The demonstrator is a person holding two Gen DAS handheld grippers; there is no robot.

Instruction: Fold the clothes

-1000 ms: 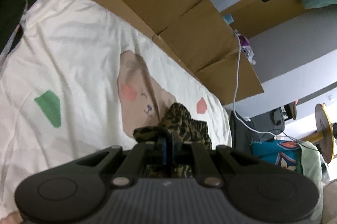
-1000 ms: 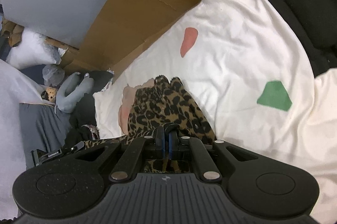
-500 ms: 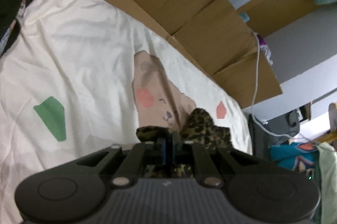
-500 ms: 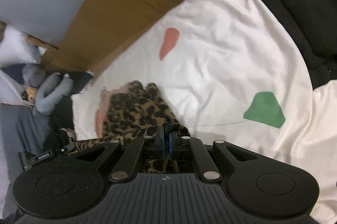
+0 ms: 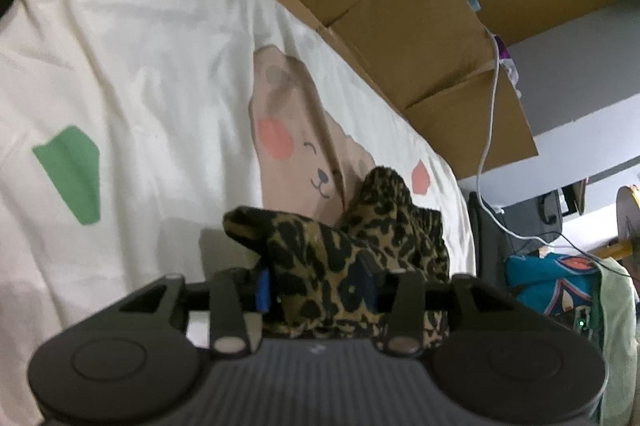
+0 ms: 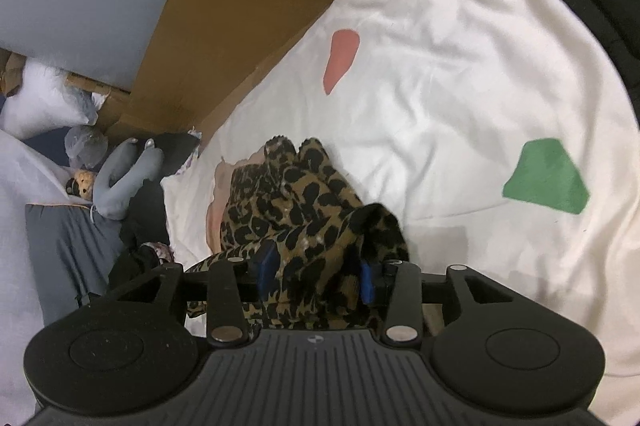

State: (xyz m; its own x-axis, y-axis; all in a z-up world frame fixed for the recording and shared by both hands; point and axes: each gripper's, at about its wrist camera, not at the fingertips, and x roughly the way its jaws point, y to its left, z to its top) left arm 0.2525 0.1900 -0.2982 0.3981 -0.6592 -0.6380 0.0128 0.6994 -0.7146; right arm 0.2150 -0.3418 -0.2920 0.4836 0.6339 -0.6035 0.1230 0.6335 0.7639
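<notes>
Both your left tool (image 5: 318,286) and right tool (image 6: 316,272) have just spread, so the crumpled leopard-print fabric garment (image 6: 296,209) lies loose between each pair of jaws at lower centre, bunched on the cream printed bedsheet (image 6: 460,65).

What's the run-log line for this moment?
left gripper: just opened, cloth between jaws | right gripper: same | leopard-print garment: bunched on cream bedsheet | fold: unfinished

Right gripper (image 6: 316,276), jaws just opened, pads apart, with the bunched leopard-print garment (image 6: 304,201) lying between them on the cream bedsheet (image 6: 440,97). Beyond the garment: a pink patch (image 6: 341,59); right of it, a green patch (image 6: 548,175); left, cardboard (image 6: 224,37).
</notes>
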